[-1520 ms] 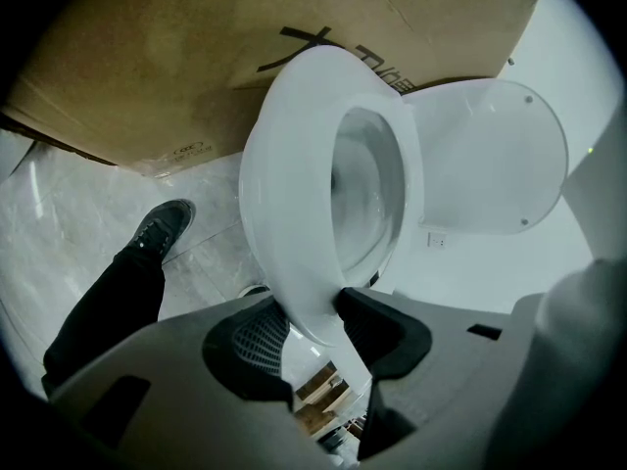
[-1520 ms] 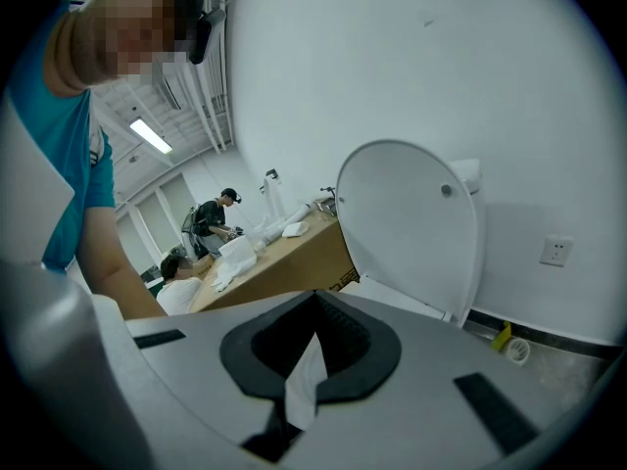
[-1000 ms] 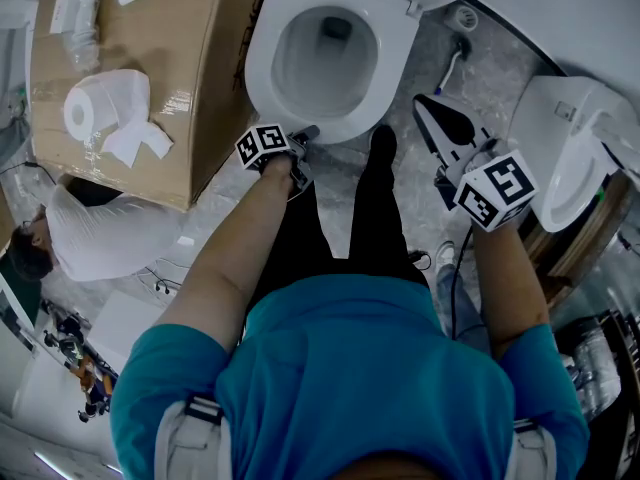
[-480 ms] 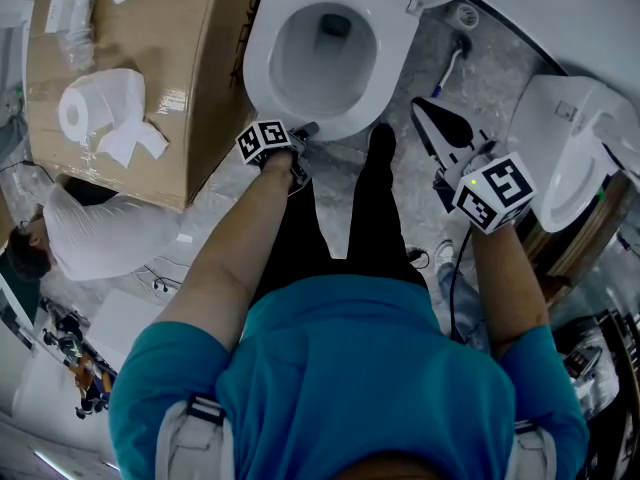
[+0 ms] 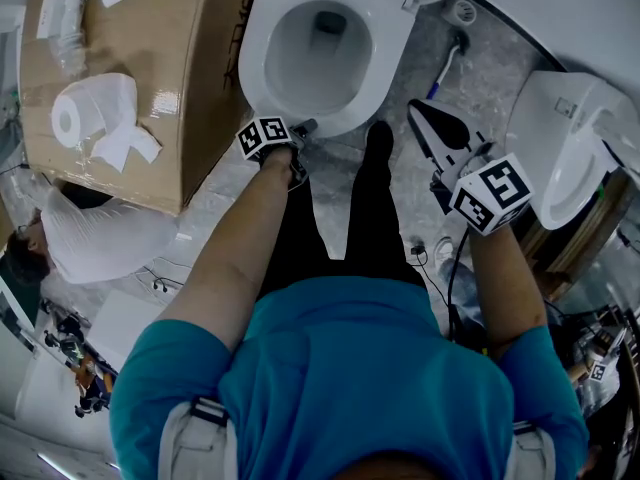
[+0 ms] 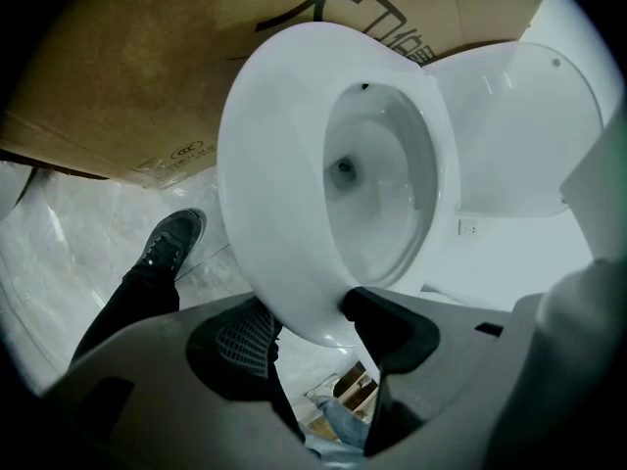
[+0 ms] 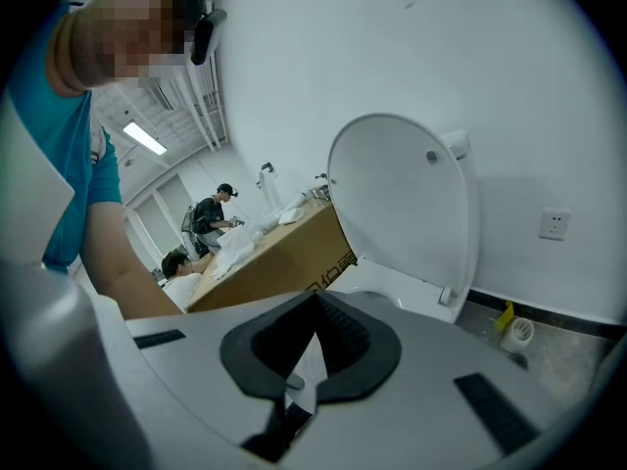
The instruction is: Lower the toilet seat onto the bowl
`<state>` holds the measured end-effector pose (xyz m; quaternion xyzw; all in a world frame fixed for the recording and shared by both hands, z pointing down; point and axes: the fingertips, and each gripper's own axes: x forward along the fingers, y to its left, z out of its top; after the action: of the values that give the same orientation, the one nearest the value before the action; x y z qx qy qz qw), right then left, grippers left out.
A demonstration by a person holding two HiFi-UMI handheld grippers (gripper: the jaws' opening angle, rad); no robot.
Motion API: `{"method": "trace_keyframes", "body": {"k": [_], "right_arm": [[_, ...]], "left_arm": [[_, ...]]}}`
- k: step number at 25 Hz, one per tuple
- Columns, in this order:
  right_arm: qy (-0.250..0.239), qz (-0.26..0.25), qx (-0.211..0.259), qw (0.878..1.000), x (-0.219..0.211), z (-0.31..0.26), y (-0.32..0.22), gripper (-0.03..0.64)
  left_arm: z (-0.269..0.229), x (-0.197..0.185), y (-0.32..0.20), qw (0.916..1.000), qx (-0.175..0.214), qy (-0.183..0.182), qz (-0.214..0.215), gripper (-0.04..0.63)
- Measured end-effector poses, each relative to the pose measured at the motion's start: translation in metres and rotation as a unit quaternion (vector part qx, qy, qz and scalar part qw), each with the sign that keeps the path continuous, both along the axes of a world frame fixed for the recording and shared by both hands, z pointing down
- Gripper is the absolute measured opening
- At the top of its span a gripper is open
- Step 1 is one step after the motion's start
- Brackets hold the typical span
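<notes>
Seeing a white toilet-paper roll [image 5: 75, 118] sitting on a large brown cardboard box [image 5: 195, 73], a white-shirted person [image 5: 110, 236] crouching just beside.

Grey marbled floor [image 5: 495, 73]; plain white wall [image 7: 392, 47] with socket [image 7: 554, 224]; large brown cardboard box [image 5: 130, 98] at one side; strip light [image 7: 144, 138] glowing on ceiling.

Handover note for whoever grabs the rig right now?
Left claw: open, its jaws have just been opening, with the front edge of the seat between them.
Right claw: shut, empty, held off to the side.
The seat looks flat on the bowl; the lid stands upright.
Done: seat lowered.
Left: draw the left claw clear of the seat.
</notes>
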<state>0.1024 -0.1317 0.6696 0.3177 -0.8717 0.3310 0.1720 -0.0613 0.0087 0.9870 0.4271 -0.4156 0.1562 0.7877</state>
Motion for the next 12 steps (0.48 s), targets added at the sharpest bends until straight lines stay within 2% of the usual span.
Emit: {"method": "trace_keyframes", "body": {"k": [6, 12], "right_arm": [[-0.003, 0.0, -0.001, 1.0, 0.0011, 0.002, -0.0012, -0.008], [-0.008, -0.003, -0.001, 1.0, -0.0014, 0.0033, 0.0003, -0.008]], "left_arm": [[0.0075, 0.0016, -0.0015, 0.9998, 0.002, 0.001, 0.022, 0.261], [0.0093, 0.0021, -0.0019, 0.9997, 0.006, 0.004, 0.024, 0.272]]}}
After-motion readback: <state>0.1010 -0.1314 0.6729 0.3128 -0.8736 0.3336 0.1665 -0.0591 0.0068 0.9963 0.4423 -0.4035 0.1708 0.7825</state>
